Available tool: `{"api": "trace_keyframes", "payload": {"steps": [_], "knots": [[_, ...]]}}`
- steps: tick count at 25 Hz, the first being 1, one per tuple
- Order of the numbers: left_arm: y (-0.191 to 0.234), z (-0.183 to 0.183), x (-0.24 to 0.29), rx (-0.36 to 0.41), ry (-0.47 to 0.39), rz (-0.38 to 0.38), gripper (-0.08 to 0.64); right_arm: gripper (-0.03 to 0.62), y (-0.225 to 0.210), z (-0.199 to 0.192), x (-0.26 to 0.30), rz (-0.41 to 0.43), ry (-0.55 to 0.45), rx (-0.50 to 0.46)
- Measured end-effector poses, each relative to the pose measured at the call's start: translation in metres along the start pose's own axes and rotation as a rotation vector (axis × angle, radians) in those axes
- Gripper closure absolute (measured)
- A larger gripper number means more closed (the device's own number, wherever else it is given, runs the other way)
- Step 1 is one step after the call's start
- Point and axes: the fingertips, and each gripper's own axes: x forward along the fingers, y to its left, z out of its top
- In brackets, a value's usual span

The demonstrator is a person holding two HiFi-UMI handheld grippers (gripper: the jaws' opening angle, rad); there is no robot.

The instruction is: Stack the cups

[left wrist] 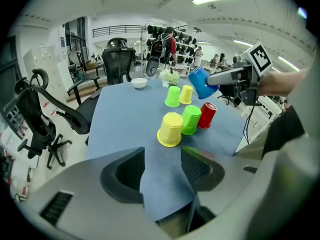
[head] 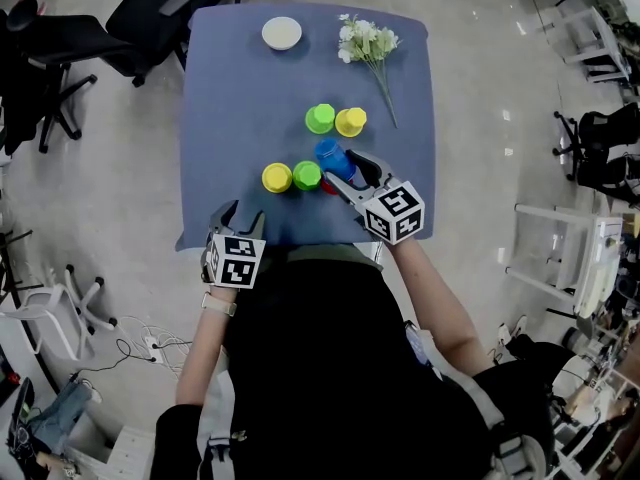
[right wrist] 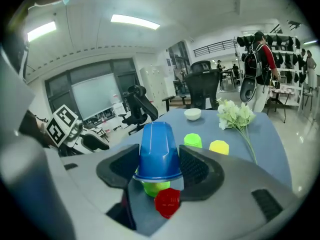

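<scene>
right gripper (right wrist: 159,165) clamps blue cup (right wrist: 159,146); red cup (right wrist: 167,202) partly hidden beneath

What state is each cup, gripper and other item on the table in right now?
right gripper: shut on blue cup
blue cup: upside down, lifted off the table
left gripper: open, empty
red cup: upside down, unstacked
near yellow cup: upside down, unstacked
near green cup: upside down, unstacked
far green cup: upside down, unstacked
far yellow cup: upside down, unstacked
white bowl: upright
flowers: lying flat
</scene>
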Motion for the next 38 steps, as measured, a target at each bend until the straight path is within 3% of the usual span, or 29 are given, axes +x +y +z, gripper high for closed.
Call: {"api": "trace_keyframes", "payload": {"steps": [12,19,38], "knots": [[0.009,-0.013,-0.009,0.009,0.004,-0.010,0.327,0.330,0.017,-0.012,0.025,-0.042,0.005,-0.077],[0.018,-0.012,-0.003,0.016,0.012,-0.024,0.327,0.330,0.015,-0.028,0.022,-0.089,0.019,-0.074],[0.008,0.007,0.013,0.042,0.001,-0.065,0.327,0.328,0.018,-0.051,0.014,-0.089,0.101,-0.101]]}}
